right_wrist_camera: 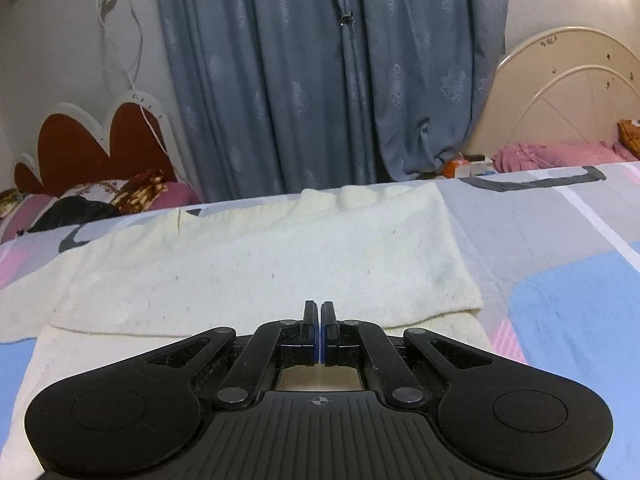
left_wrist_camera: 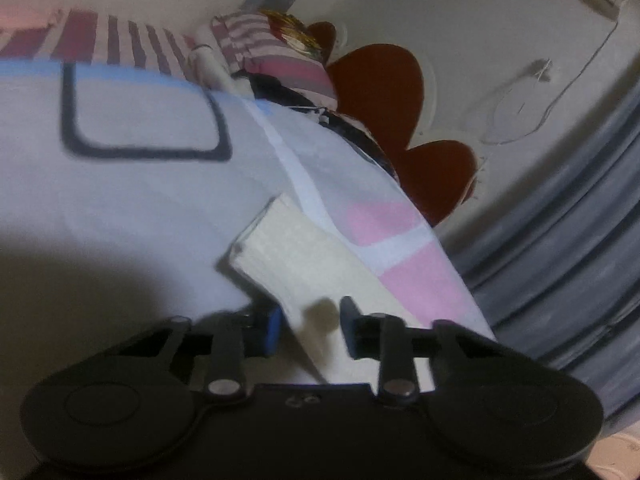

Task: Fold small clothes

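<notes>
A cream knitted garment [right_wrist_camera: 256, 264] lies on the patterned bedsheet [right_wrist_camera: 560, 264], with its upper part folded over the lower part. My right gripper [right_wrist_camera: 319, 320] is shut and empty, low over the garment's near edge. In the tilted, blurred left wrist view, a corner of the cream garment [left_wrist_camera: 296, 256] reaches between the fingers of my left gripper [left_wrist_camera: 310, 330]. The jaws stand apart around it, with a blue pad [left_wrist_camera: 272, 330] beside the cloth.
A red scalloped headboard [right_wrist_camera: 88, 148] with pink pillows [right_wrist_camera: 168, 194] and dark clothing stands at the back left. Blue curtains [right_wrist_camera: 320, 72] hang behind the bed. A cream headboard [right_wrist_camera: 568, 92] and pink bedding are at the back right.
</notes>
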Motion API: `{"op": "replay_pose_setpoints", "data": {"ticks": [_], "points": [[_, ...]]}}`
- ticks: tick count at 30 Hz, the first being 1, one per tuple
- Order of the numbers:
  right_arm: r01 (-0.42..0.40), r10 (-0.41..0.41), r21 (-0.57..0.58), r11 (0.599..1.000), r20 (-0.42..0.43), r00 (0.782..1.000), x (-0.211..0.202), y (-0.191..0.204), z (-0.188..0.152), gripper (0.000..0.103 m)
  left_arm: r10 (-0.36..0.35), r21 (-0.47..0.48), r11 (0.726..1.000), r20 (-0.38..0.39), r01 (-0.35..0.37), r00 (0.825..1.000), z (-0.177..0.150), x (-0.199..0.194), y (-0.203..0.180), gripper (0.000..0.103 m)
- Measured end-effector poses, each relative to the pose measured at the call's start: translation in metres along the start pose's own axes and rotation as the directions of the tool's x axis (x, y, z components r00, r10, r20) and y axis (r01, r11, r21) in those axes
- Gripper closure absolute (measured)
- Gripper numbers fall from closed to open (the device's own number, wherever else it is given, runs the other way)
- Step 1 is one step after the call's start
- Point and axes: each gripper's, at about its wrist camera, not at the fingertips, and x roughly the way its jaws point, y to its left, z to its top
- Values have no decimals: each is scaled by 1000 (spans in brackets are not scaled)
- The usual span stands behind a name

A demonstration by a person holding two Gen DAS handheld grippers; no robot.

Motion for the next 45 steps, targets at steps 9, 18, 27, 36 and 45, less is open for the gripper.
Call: {"op": "replay_pose_setpoints", "data": {"ticks": [9,18,27,36,45], "points": [[3,-3,15,1000,18,1000,-5,0,-2,103,-217,396,888,-91,235,972,-41,-13,-134,100],[8,-9,45,999,33,999,-13,-20,1,103,-332,654,577,-360,490,872,-208,-33,-289,100],[-41,41,61,997,-8,999,-11,-30,6,87,-284,713,437,-469,548,837,-298,-26,-295,52],[-285,285,84,955,20,958,4,8,0,37,-262,675,613,-318,411,911,-240,-54,-223,57],[-227,231,54,973,-96,968,39,42,8,39,-165,665,671,-295,327,941,-204,-26,-195,55]]}}
